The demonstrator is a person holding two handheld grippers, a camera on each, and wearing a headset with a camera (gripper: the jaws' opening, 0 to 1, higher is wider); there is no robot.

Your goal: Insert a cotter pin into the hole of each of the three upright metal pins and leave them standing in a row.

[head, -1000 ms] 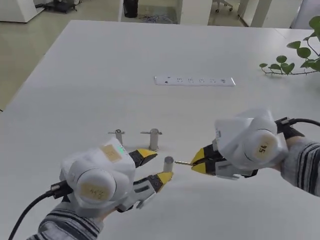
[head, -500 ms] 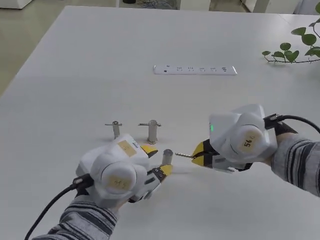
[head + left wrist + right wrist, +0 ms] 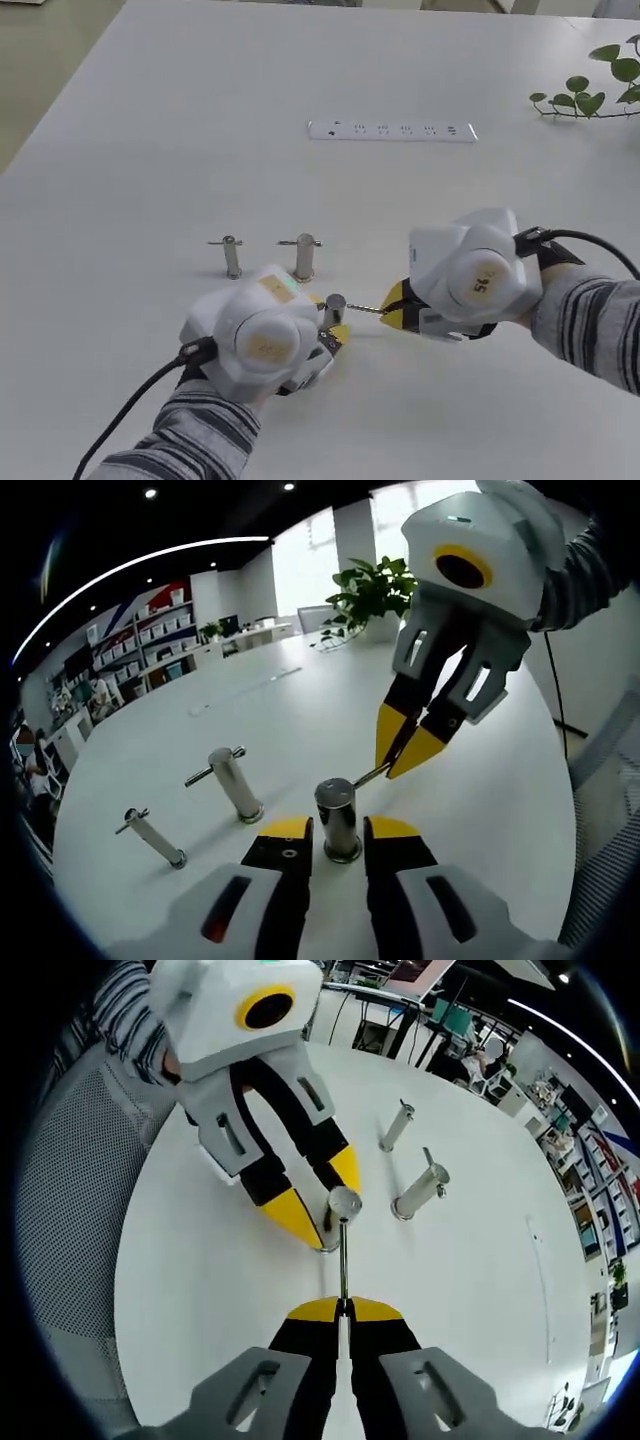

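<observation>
In the head view, the left gripper [image 3: 330, 322] clasps the foot of the nearest metal pin [image 3: 335, 303], which stands upright on the worktop [image 3: 150, 180]. To the right of it, the right gripper [image 3: 392, 305] pinches a cotter pin [image 3: 365, 309]. Beyond the left gripper stand a middle pin [image 3: 304, 256] and a far pin [image 3: 232, 256], each crossed by its own cotter pin.

In the left gripper view, its jaws press either side of the nearest metal pin [image 3: 337, 815].

In the right gripper view, the cotter pin [image 3: 343, 1260] runs straight ahead from its pressed-together jaws to the pin's head. Whether it has entered the hole cannot be told.
</observation>
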